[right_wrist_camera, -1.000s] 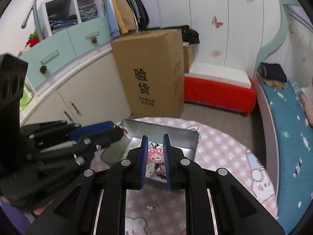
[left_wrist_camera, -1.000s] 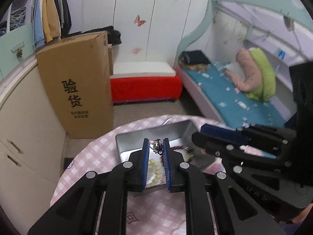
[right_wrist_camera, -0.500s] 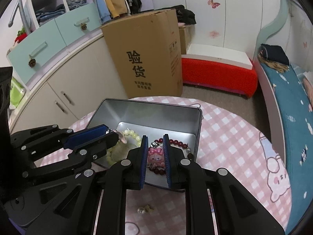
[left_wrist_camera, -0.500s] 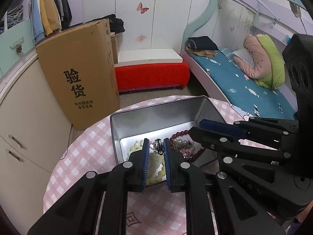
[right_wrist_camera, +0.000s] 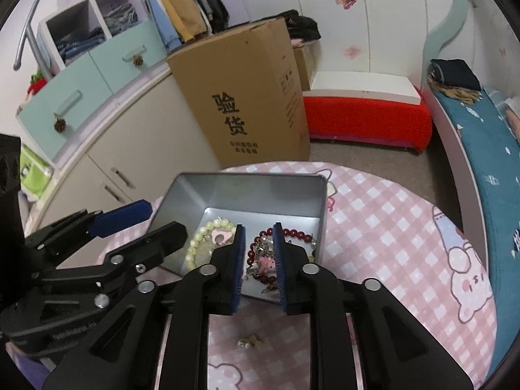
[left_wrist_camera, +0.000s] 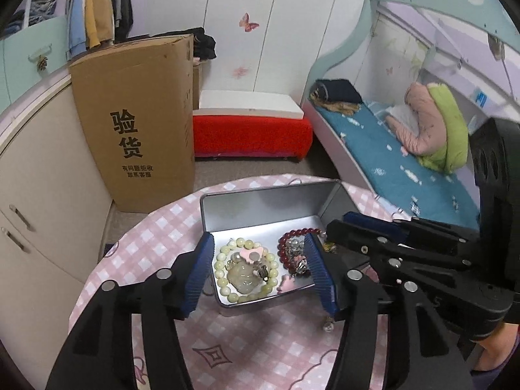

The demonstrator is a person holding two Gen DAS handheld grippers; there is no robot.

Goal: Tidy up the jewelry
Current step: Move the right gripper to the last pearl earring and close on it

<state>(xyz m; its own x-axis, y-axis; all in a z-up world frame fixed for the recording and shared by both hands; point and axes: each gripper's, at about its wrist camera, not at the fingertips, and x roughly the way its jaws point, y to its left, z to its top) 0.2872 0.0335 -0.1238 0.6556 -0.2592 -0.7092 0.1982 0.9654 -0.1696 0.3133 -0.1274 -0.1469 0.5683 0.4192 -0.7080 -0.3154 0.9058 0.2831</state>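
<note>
**Both tools let go over the tin**

The left tool (left_wrist_camera: 260, 273) hung over the metal tin (left_wrist_camera: 260, 201), its jaws spreading, nothing pinched; the pale bead bracelet (left_wrist_camera: 242, 271) lay loose below, likely dropped there to be stored. The right tool (right_wrist_camera: 258, 260) was spreading too, the pink charm (right_wrist_camera: 267, 264) between its jaws, resting on the red bead bracelet (right_wrist_camera: 292, 234). At six o'clock from the tin, a small earring (right_wrist_camera: 248, 341) waited on the checked bench (right_wrist_camera: 390, 227).

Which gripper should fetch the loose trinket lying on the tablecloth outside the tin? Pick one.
Right. Both grippers' jaws are opening, nothing gripped. The trinket lies centred just short of the right gripper, but off to one side of the left gripper.
</note>
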